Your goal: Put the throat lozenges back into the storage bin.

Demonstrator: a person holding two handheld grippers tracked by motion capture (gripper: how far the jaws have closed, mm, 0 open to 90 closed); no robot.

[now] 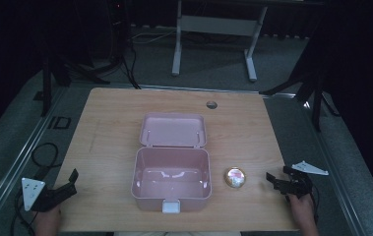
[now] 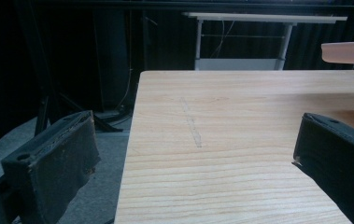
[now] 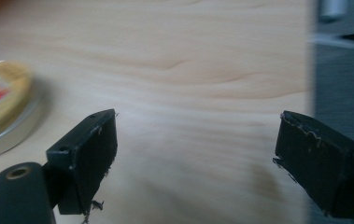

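One left gripper (image 1: 63, 189) sits at the near left corner of the wooden surface (image 1: 110, 128), held by a hand (image 1: 46, 221) that comes in from the bottom edge. Its two jaws are spread wide with nothing between them; in the left gripper view (image 2: 193, 154) one jaw hangs over the floor beside the surface's left edge and the other over the wood. One grey three-cornered plate (image 1: 31, 191) rides on top of it, and one dark cable (image 1: 44, 157) loops on the floor behind.

In the middle of the surface stands one pink box (image 1: 171, 184), open and with nothing visible inside. Its one lid (image 1: 173, 130) is flung back and lies flat on the far side, joined along the hinge edge. One pale latch (image 1: 170, 206) shows on the near wall. Beyond the lid there is one small round hole (image 1: 211, 104) in the wood.

Just right of the box, apart from it, lies one small round tin (image 1: 235, 177) with a gold-coloured top and a red and white patch. In the right gripper view the tin (image 3: 2, 100) lies left of the jaws, not between them.

One right gripper (image 1: 276, 181) rests at the near right edge, well right of the tin, with its hand (image 1: 302, 209) below it. Its two jaws are spread apart (image 3: 195, 158) over bare wood, holding nothing. One grey plate (image 1: 311, 168) tops it.

On the floor beyond the surface stand two white table legs (image 1: 176, 49).
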